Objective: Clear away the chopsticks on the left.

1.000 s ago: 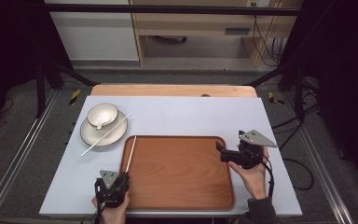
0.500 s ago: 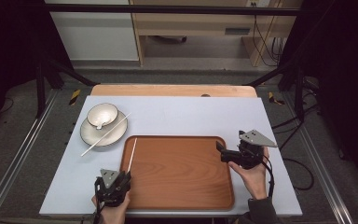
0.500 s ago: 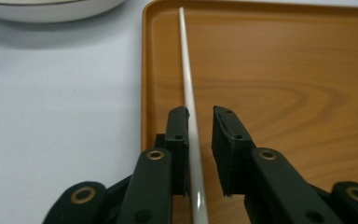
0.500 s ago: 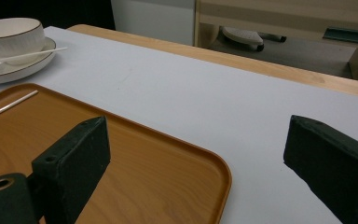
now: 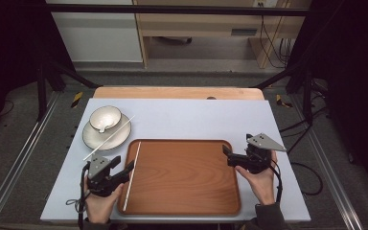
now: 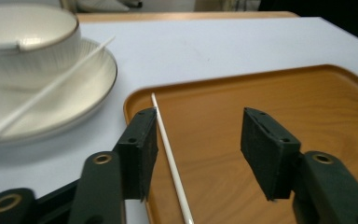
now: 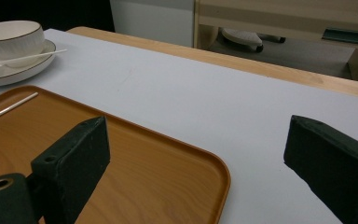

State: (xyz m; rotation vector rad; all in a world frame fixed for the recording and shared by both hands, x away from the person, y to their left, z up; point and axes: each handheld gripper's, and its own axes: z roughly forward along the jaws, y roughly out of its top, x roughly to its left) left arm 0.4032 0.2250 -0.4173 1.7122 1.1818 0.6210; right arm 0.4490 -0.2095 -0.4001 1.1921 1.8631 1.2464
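Beyond our tray (image 5: 182, 177), at the table's far left, a bowl (image 5: 105, 118) sits on a plate (image 5: 106, 135) with a second chopstick (image 5: 109, 137) slanting across the rim. The chopstick (image 5: 131, 176) we just handled lies inside the tray along its left edge, its long axis running from near to far. Our left gripper (image 5: 124, 171) hovers over it; the jaws have just been opening and touch nothing. Our right gripper (image 5: 228, 156) is spread wide and empty at the tray's right edge. We see no writing.
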